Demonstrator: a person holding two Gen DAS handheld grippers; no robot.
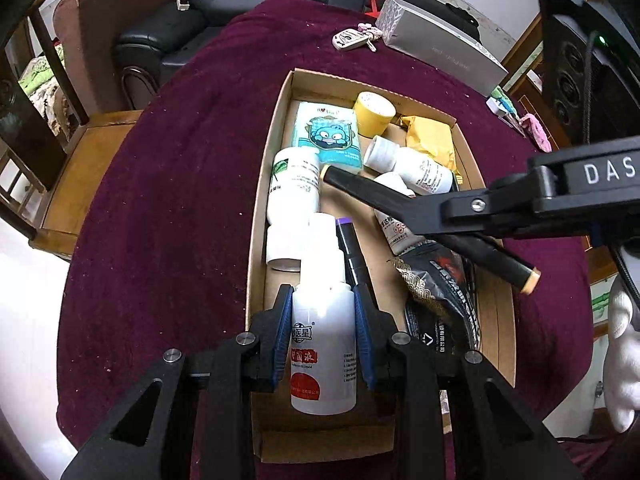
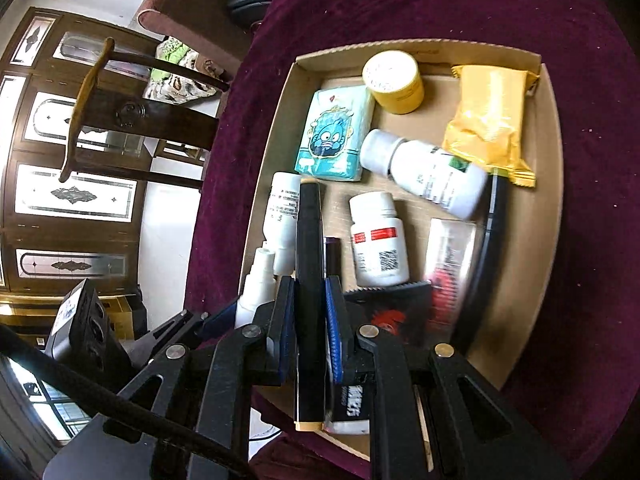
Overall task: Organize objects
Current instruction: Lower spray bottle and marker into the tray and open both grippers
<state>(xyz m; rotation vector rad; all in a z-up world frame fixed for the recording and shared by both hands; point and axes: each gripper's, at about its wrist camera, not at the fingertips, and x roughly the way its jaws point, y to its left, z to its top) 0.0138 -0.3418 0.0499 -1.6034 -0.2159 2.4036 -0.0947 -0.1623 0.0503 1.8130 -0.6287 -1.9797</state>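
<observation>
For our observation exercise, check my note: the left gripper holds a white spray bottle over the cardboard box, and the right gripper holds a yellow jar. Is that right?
One detail is wrong. The right gripper holds a black marker, not the yellow jar, which sits in the cardboard box, as the right wrist view shows. The left gripper does hold the white spray bottle.

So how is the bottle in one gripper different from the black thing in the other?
The spray bottle is white, fat and see-through; the marker is black and thin. The spray bottle has red label print; the marker has tan ends. The left gripper holds the bottle, the right gripper the marker. Both hang over the cardboard box.
</observation>
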